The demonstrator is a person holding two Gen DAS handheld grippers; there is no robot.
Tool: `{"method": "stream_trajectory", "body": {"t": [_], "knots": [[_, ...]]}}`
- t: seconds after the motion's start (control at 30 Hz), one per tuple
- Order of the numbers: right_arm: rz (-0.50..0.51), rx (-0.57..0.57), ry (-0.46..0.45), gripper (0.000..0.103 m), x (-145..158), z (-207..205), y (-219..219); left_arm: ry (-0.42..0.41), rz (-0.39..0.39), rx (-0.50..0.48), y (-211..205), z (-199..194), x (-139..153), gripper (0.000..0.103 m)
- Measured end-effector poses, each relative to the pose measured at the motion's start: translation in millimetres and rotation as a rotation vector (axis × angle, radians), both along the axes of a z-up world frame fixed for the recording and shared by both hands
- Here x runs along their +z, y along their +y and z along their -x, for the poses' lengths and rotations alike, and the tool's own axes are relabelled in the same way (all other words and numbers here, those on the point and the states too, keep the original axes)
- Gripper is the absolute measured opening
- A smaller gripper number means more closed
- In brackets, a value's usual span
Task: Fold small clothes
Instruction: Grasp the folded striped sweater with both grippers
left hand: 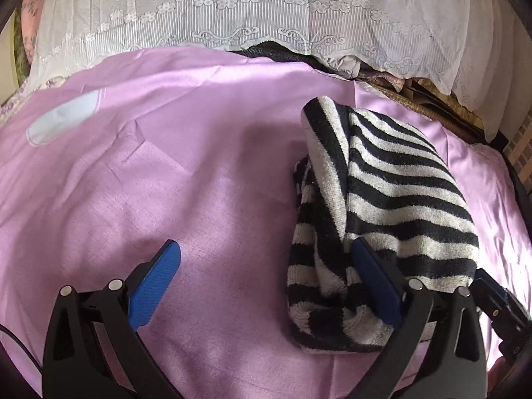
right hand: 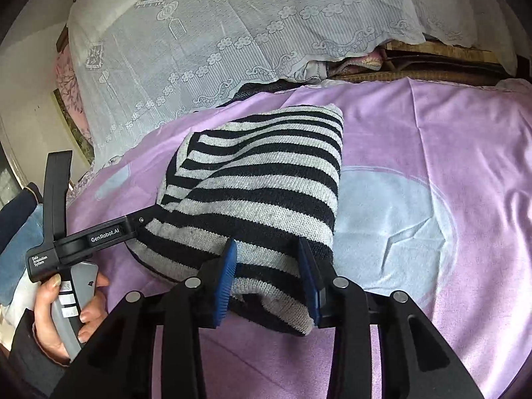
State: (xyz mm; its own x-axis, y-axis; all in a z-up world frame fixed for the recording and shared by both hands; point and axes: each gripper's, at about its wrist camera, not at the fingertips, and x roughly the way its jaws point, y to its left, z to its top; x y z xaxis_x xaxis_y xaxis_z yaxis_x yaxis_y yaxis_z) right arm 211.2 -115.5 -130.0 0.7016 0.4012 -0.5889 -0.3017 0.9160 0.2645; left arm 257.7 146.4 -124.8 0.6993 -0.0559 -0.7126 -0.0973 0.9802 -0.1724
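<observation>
A black-and-white striped knit garment (left hand: 392, 179) lies folded into a thick bundle on the purple bedsheet (left hand: 199, 173). My left gripper (left hand: 266, 246) stands wide open; its right finger lies against the bundle's near left edge, and nothing sits between the pads. The right wrist view shows that left gripper (right hand: 106, 184) from the side, in a person's hand (right hand: 53, 312), one fingertip touching the striped garment (right hand: 266, 173). My right gripper (right hand: 267, 256) has the bundle's near end between its blue pads, jaws part open and loosening on the cloth.
A white lace cover (left hand: 266, 10) drapes over piled bedding along the back. Woven mats (right hand: 432, 63) show under its edge. A pale blue patch (right hand: 392, 212) on the sheet lies right of the bundle. Folded blue cloth (right hand: 16, 242) sits at far left.
</observation>
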Motion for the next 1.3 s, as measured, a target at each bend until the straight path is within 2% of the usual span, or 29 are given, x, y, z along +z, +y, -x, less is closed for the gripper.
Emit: {"method": "stream_trajectory", "body": {"t": [0.03, 0.13, 0.2, 0.33, 0.4, 0.53, 0.7, 0.97, 1.2, 1.3], "knots": [[-0.008, 0.008, 0.0, 0.045, 0, 1, -1, 0.002, 0.02, -0.001, 4, 1, -1, 0.099], [-0.03, 0.054, -0.002, 0.069, 0, 1, 1, 0.001, 0.067, -0.015, 7, 3, 2, 0.099], [-0.029, 0.069, -0.006, 0.072, 1, 2, 3, -0.006, 0.113, -0.036, 10, 6, 5, 0.099], [-0.056, 0.052, -0.024, 0.072, 5, 5, -2, -0.009, 0.217, -0.116, 10, 5, 9, 0.099], [-0.084, -0.007, -0.036, 0.072, 11, 6, -14, -0.008, 0.261, -0.15, 9, 5, 11, 0.099], [-0.202, -0.078, -0.002, 0.072, 10, -3, -46, 0.024, 0.322, -0.195, 6, -1, 6, 0.099], [-0.356, -0.106, 0.163, 0.072, -20, -23, -68, 0.125, 0.335, -0.22, -3, -12, -14, 0.099], [-0.418, -0.061, 0.173, 0.072, -25, -29, -59, 0.12, 0.386, -0.264, -15, -21, -20, 0.099], [-0.519, -0.04, 0.234, 0.07, -31, -64, -54, 0.099, 0.448, -0.274, -15, -34, -25, 0.099], [-0.52, -0.023, 0.25, 0.068, -33, -80, -47, 0.081, 0.441, -0.274, -18, -37, -24, 0.098]]}}
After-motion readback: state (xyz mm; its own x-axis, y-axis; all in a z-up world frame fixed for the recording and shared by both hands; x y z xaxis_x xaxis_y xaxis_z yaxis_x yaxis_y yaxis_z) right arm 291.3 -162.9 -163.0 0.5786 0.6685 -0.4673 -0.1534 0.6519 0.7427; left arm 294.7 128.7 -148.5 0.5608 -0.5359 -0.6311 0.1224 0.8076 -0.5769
